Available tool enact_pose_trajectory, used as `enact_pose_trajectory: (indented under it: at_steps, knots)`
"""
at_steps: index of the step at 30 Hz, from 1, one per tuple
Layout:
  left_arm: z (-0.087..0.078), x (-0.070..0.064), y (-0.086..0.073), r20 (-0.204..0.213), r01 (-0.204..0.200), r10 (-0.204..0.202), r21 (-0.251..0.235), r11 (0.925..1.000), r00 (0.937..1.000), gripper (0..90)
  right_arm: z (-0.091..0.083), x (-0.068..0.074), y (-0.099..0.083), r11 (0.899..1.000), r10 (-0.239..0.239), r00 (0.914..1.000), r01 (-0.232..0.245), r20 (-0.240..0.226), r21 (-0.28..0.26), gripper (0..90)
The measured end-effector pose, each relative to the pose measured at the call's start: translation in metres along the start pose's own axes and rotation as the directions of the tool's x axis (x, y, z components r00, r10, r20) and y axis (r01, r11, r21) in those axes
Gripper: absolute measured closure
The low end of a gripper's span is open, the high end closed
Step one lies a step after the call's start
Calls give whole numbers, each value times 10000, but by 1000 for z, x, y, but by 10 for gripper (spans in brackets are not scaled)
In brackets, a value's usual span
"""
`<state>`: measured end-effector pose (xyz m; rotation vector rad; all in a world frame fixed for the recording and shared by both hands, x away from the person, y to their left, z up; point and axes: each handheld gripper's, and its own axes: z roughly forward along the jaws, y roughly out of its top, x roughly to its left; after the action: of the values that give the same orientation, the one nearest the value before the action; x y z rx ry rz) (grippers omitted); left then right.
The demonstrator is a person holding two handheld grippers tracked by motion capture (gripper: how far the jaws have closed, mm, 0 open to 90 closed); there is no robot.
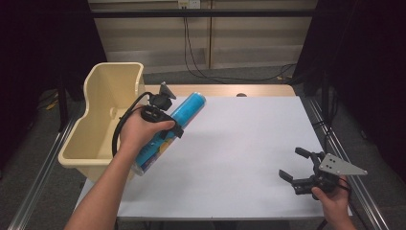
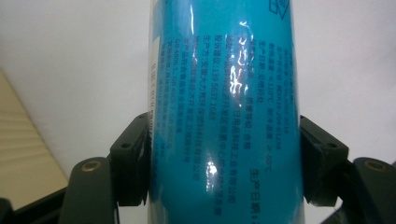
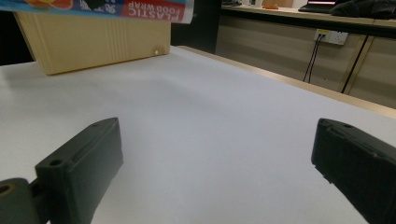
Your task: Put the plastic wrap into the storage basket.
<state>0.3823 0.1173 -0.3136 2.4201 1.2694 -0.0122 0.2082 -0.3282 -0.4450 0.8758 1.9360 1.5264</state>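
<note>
The left tongs (image 1: 168,125) are clamped across the middle of a long blue tube (image 1: 170,132), a roll of plastic food wrap by the words printed on its end in the right gripper view. In the left gripper view the two black jaws press flat against either side of the tube (image 2: 224,121), whose glossy skin carries columns of small dark print and bright glare spots. The person's left hand (image 1: 139,132) grasps the tool from above, with a black cable looping back over the wrist.

In the high view the tube lies at a slant near the left edge of the white tabletop (image 1: 239,153). Its far end points up and to the right over the sheet, and its near end, with colourful printing, sits low beside the cream plastic bin (image 1: 103,115). The bin stands at the tabletop's left side, open at the top, and nothing can be seen inside it. Whether the tube rests on the tabletop or is lifted clear of it cannot be told for sure.

The right tongs (image 1: 296,165) are spread wide and hold nothing. They are near the right front corner of the tabletop, held by the right hand (image 1: 330,199), well apart from the tube. In the right gripper view their jaws stand far apart over bare white surface (image 3: 210,140), with the bin (image 3: 98,39) and the tube's printed end (image 3: 140,9) beyond.
</note>
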Motion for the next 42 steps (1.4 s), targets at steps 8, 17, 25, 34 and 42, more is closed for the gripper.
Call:
enact_pose_trajectory:
  at_steps: [8,17,25,34,42]
  knots:
    - [-37,9,-5,-51,364,-366,-279,9989,9993,319,0,0,0,10000,4,10000,-4,-8,4,18]
    - [-75,26,-21,-436,928,-947,-433,9947,9945,320,0,1,0,10000,-17,10000,17,-17,13,18]
    - [-96,46,-38,-761,1614,-1672,-780,9838,9830,319,2,2,0,10000,-83,9999,83,-61,38,18]
    - [-110,73,-58,-1178,2370,-2466,-894,9674,9619,319,2,2,0,9999,-99,9999,100,-29,76,18]
    - [-119,90,-73,-1662,2957,-3092,-1013,9499,9364,319,2,2,0,10000,-64,10000,64,-24,49,18]
